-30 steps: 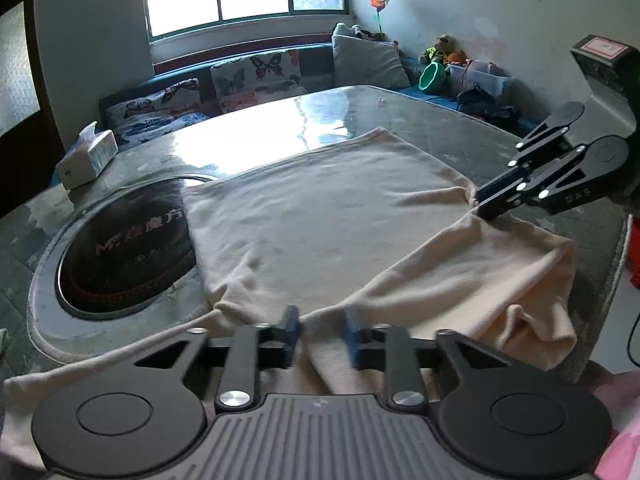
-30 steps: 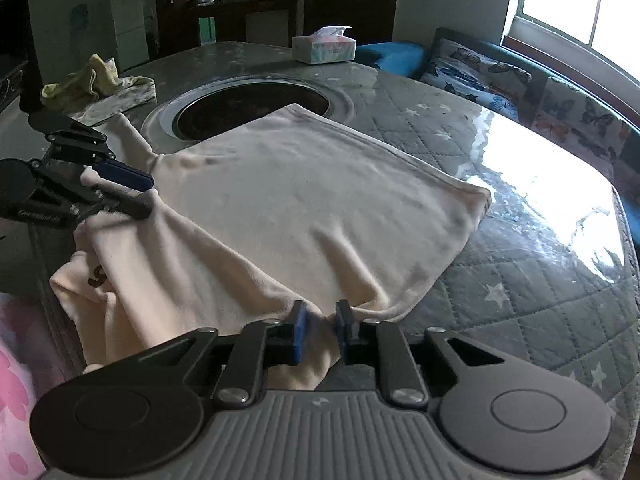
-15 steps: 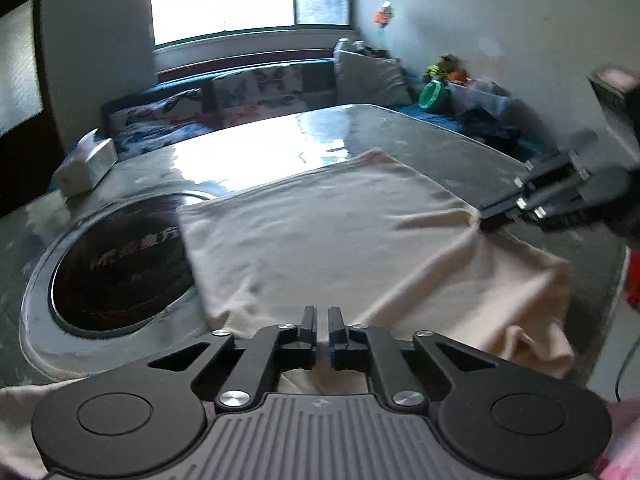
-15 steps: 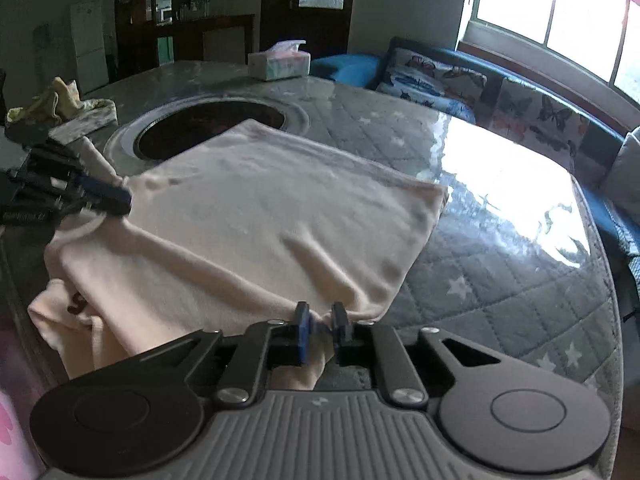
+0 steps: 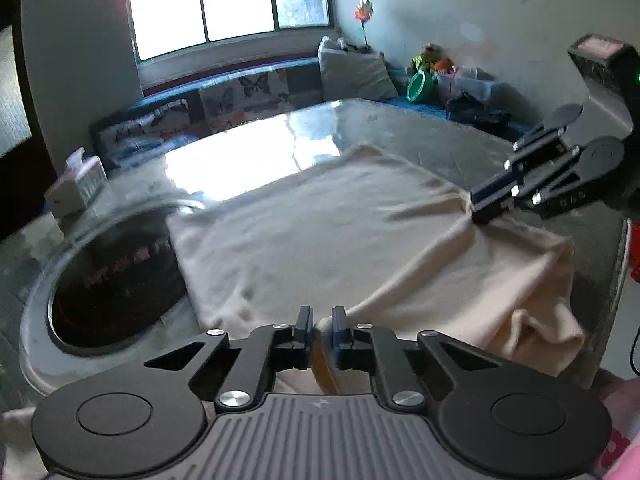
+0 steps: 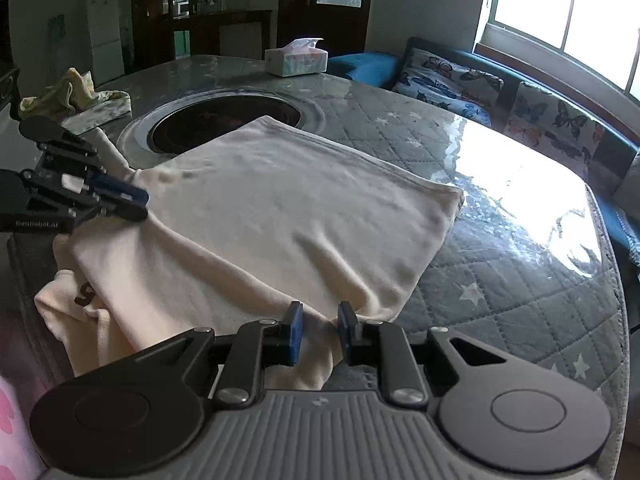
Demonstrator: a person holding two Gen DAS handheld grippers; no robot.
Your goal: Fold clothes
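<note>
While the quilted grey counter (image 6: 500, 280) carries the cream cotton garment (image 6: 300, 208), one fold laid flat, its near edge still hangs bunched; left tool (image 5: 321, 320) pinches that edge, right tool (image 6: 319, 316) is opening around cloth

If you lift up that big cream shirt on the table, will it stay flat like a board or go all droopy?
Probably droopy: the cream cotton-like shirt already sags and wrinkles where it hangs over the table edge. It looks light, as a small pinch in the left gripper puckers it. It should not slide far on the quilted cover.
</note>
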